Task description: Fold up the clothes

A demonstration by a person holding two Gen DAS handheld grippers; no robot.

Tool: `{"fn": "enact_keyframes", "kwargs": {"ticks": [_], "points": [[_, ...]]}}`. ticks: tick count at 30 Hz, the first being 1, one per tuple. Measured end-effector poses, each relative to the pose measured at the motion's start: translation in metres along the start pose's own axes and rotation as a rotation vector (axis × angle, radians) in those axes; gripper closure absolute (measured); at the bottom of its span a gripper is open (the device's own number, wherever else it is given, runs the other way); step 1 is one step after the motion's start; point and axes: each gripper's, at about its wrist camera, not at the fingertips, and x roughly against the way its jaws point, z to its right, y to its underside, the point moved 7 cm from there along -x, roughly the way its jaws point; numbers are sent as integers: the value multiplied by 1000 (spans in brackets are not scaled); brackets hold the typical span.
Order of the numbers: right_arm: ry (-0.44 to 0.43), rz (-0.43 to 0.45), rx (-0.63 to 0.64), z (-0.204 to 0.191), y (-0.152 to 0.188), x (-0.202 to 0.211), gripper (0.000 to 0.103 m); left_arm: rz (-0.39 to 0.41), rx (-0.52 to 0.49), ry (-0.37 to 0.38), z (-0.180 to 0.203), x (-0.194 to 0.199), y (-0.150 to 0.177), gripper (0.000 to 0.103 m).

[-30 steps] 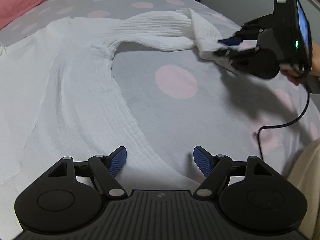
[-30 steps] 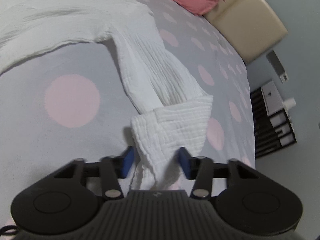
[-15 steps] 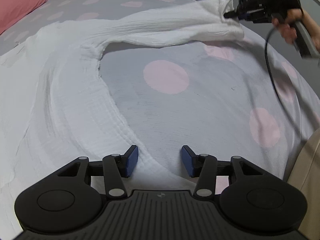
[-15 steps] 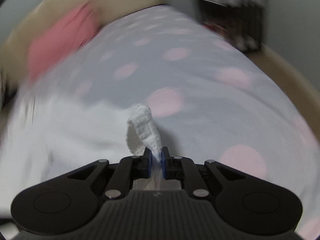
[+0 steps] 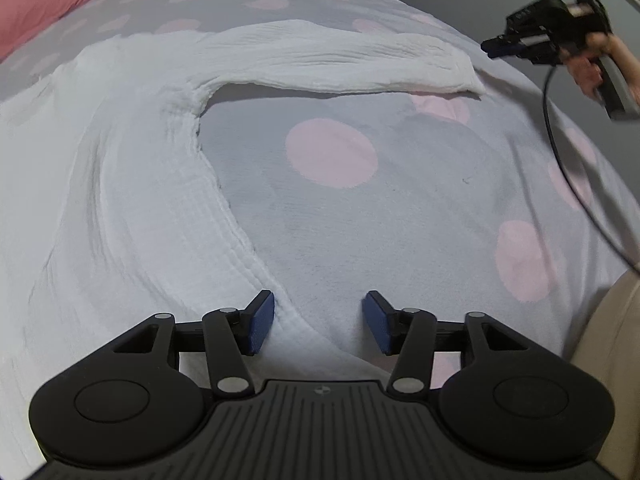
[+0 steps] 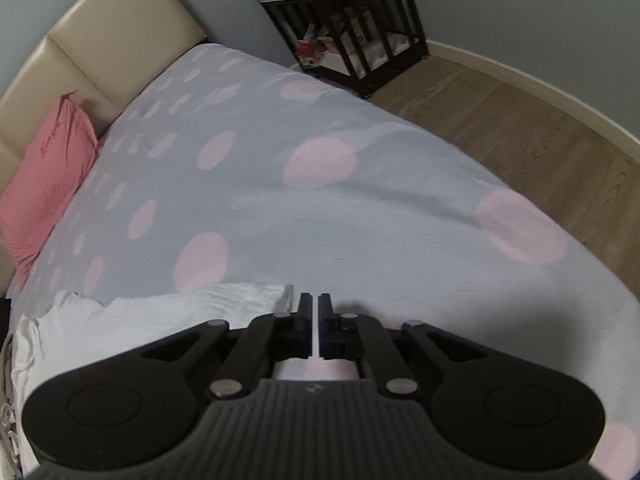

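On the bed [image 5: 420, 216], a white garment [image 5: 132, 208] lies spread, its sleeve [image 5: 340, 64] stretched flat toward the right gripper [image 5: 496, 46]. That gripper hangs just beyond the sleeve end, apart from it, jaws nearly together and empty. Low over the garment's edge, the left gripper [image 5: 318, 322] stands spread wide, the hem between its fingers.

A home bedroom. A wide bed [image 6: 360, 208] covered by a grey sheet with pale pink polka dots fills both views, backed by a padded cream leather headboard [image 6: 112, 40]. A coral-pink pillow [image 6: 44, 176] lies near the bed's head edge. Beyond the bed's far corner stand a black slatted bedside shelf unit [image 6: 360, 32], wood-plank flooring [image 6: 520, 128], and grey-blue walls with a cream skirting board [image 6: 532, 76].
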Motion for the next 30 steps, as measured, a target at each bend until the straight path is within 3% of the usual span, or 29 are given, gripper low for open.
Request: {"fn": "enact_keyframes", "kwargs": {"ticks": [3, 7, 10, 19, 23, 26, 29, 30], "points": [[-113, -40, 47, -26, 18, 17, 54, 6, 37, 36, -2, 12, 3, 45], [-292, -165, 133, -81, 63, 48, 45, 33, 5, 3, -8, 36, 24, 42], [-415, -299, 173, -124, 112, 60, 43, 22, 16, -20, -15, 42, 43, 42], [-484, -573, 235, -226, 234, -4, 43, -12, 49, -87, -37, 62, 102, 42], [-462, -599, 180, -251, 246, -43, 43, -12, 78, -96, -47, 65, 114, 42], [-496, -604, 113, -263, 241, -54, 43, -3, 108, -88, -54, 63, 114, 42], [-483, -596, 128, -270, 245, -57, 51, 2, 119, -83, -56, 60, 113, 42], [-477, -593, 135, -272, 247, -58, 59, 3, 120, -81, -56, 60, 112, 42]]}}
